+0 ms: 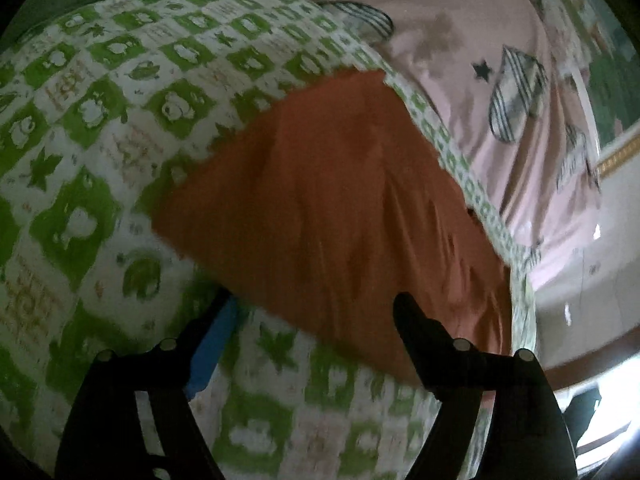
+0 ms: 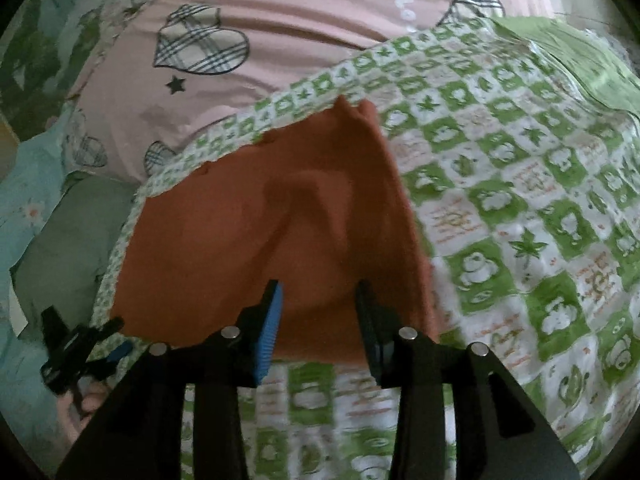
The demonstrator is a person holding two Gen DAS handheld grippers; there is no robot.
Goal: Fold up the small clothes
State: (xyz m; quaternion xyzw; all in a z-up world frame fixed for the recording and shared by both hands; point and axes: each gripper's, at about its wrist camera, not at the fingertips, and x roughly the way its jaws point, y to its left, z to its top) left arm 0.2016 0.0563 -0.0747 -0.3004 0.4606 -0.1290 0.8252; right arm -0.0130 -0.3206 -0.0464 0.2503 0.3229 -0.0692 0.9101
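An orange garment (image 1: 332, 208) lies flat on a green and white checked quilt (image 1: 92, 112). It also shows in the right wrist view (image 2: 280, 216), folded into a rough rectangle. My left gripper (image 1: 316, 312) is open just above the garment's near edge, holding nothing. My right gripper (image 2: 318, 296) is open over the garment's near edge, its blue pads (image 2: 270, 332) apart and empty. The left gripper also shows small at the lower left of the right wrist view (image 2: 84, 344), off the garment's left corner.
A pink sheet with plaid hearts (image 2: 240, 32) lies beyond the quilt (image 2: 520, 200). The quilt's edge (image 1: 472, 184) runs along the garment's far side. A grey-green cloth (image 2: 68, 240) and light blue bedding (image 2: 28, 184) lie to the left. The floor (image 1: 592, 264) shows at right.
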